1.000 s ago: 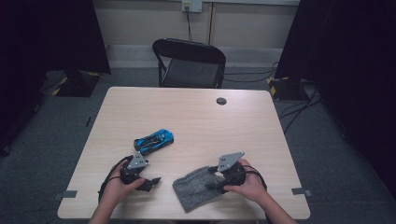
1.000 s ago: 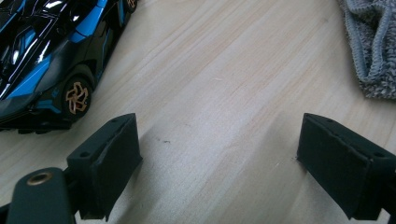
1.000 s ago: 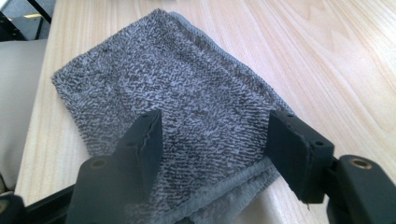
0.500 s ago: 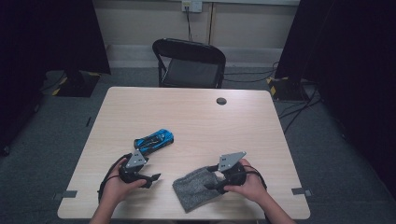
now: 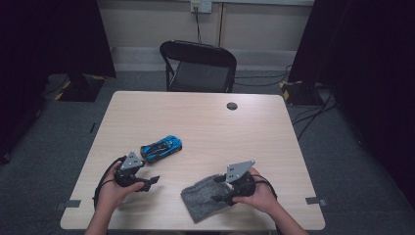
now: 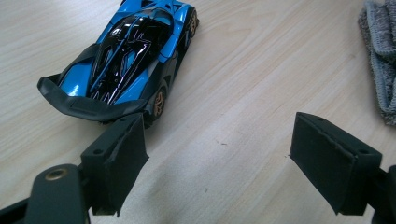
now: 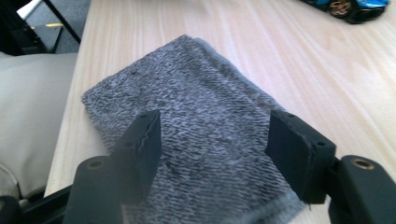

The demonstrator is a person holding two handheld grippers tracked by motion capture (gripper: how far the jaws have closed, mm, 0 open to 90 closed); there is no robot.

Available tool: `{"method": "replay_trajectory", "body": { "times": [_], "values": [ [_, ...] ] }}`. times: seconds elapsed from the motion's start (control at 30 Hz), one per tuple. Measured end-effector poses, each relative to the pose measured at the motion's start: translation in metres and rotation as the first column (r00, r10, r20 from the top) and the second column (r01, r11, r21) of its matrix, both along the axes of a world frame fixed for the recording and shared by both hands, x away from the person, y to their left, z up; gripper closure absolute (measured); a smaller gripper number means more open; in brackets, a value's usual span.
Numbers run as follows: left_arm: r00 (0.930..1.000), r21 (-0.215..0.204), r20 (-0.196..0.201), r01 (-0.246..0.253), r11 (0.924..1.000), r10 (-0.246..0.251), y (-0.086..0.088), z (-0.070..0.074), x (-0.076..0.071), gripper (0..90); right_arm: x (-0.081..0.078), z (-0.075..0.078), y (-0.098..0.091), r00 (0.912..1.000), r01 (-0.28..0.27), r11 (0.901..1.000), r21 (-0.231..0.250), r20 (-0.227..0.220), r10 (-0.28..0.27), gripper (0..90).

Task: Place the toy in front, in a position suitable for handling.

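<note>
Blue toy car [image 5: 161, 148] lying on the wooden tabletop [image 5: 254, 132], taken as landmark; left tongs [image 5: 150, 182] hovering just beside the car's near end, jaws spread apart after a slight closing, nothing lying between them, the left pad [image 6: 122, 158] sitting just in front of the car's black bumper; grey cloth [image 5: 208, 197] lying flat toward the tabletop's near edge, well apart from the car on its right; right tongs [image 5: 219, 188] poised over the cloth, jaws standing released, apparently gripping nothing.
</note>
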State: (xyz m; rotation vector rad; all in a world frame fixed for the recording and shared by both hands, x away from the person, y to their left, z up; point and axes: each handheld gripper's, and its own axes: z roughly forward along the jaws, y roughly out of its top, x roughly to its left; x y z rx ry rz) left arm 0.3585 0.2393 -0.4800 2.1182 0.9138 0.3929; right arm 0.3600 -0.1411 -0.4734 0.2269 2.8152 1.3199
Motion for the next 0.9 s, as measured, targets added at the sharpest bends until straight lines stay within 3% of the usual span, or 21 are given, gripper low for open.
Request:
{"method": "replay_trajectory", "body": {
  "times": [0.1, 0.2, 0.37, 0.67, 0.77, 0.9],
  "values": [
    [1.0, 0.001, -0.001, -0.003, 1.0, 0.003, 0.001, 0.0, 0.0, 18.0, -0.001, -0.004, 0.003, 0.9998, -0.016, 0.9998, -0.01, -0.011, 0.016, 36.5],
    [0.9999, 0.018, 0.011, -0.011, 0.9998, 0.011, 0.004, 0.004, 0.002, 17.5, -0.001, -0.013, 0.007, 0.9988, -0.026, 0.9981, -0.056, -0.043, 0.024, 37.6],
    [0.9986, 0.016, 0.034, -0.041, 0.999, 0.041, 0.011, 0.012, 0.01, 17.5, 0.0, -0.015, 0.008, 0.9995, -0.013, 0.9967, -0.081, -0.03, 0.01, 45.0],
    [0.9992, 0.036, 0.031, -0.025, 0.999, 0.024, 0.011, 0.018, 0.038, 17.9, 0.011, -0.013, -0.017, 0.9967, 0.066, 0.9929, -0.099, -0.042, -0.07, 46.1],
    [0.9992, 0.029, 0.034, -0.023, 0.9993, 0.022, 0.009, 0.019, 0.051, 17.9, 0.016, -0.014, -0.029, 0.993, 0.102, 0.9904, -0.093, -0.051, -0.107, 45.8],
    [0.9994, 0.027, 0.033, -0.014, 0.9995, 0.013, 0.004, 0.019, 0.069, 17.9, 0.02, -0.018, -0.04, 0.9873, 0.126, 0.9911, -0.042, -0.092, -0.13, 45.8]
  ]
}}
